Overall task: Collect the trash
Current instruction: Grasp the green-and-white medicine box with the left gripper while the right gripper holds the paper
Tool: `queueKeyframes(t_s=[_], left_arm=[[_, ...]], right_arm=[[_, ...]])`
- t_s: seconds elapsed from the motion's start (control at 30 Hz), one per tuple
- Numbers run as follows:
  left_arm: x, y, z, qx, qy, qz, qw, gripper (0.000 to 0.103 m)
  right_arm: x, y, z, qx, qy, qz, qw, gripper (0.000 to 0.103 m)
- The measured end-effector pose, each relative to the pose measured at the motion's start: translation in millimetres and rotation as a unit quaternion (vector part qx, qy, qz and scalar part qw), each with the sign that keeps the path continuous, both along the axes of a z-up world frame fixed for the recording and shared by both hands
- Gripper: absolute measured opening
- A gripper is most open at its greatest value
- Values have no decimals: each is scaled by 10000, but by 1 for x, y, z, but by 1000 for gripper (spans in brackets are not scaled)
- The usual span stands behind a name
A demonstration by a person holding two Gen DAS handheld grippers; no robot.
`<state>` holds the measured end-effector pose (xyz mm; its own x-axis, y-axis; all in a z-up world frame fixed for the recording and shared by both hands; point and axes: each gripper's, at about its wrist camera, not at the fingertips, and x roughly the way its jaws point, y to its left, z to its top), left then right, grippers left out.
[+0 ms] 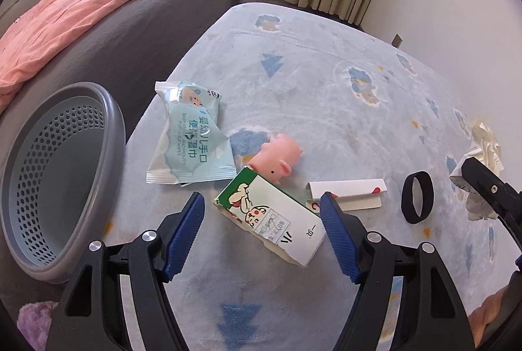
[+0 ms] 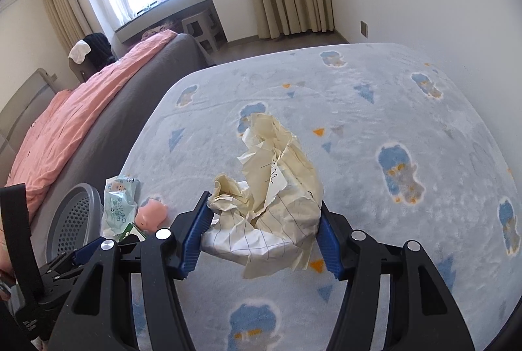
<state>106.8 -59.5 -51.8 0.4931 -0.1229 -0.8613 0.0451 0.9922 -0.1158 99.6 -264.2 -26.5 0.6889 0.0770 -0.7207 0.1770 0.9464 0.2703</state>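
Note:
My left gripper (image 1: 262, 204) is open, its fingers on either side of a white and green carton (image 1: 270, 217) lying on the blue rug (image 1: 326, 96), not squeezing it. A teal wet-wipes wrapper (image 1: 191, 139) lies beyond, next to the grey perforated basket (image 1: 58, 175) at left. My right gripper (image 2: 264, 220) holds a crumpled ball of lined paper (image 2: 277, 188) between its blue pads; it also shows at the right edge of the left wrist view (image 1: 479, 168). The basket (image 2: 73, 217) and wrapper (image 2: 119, 204) show left in the right wrist view.
A pink toy pig (image 1: 277, 158) lies just beyond the carton. A folded white card (image 1: 345, 191) and a black hair band (image 1: 417, 197) lie to its right. A grey bed with a pink blanket (image 1: 81, 24) borders the rug on the left.

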Motion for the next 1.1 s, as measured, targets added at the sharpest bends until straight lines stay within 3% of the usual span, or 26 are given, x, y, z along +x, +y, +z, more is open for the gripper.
queueKeyframes(t_s=[0.23,0.47,0.63,0.8,1.1], left_arm=[[0,-25,-12,460,30,-100,9989,70],[-6,-24,-11,923,-134,-94,9956,70],[-13,-8,-11,965,-73,-68,9953,70],[-13,4,-7,738,-32,31,9973,70],[-2,-35,-6,975,-216,-206,9948,70]], right_arm=[[-1,-4,2,93,-26,-3,10000,58],[-3,-4,3,114,-43,11,9999,58],[-3,-5,3,148,-52,-8,9999,58],[-3,-5,4,140,-51,6,9999,58],[-3,-4,4,163,-57,20,9998,58]])
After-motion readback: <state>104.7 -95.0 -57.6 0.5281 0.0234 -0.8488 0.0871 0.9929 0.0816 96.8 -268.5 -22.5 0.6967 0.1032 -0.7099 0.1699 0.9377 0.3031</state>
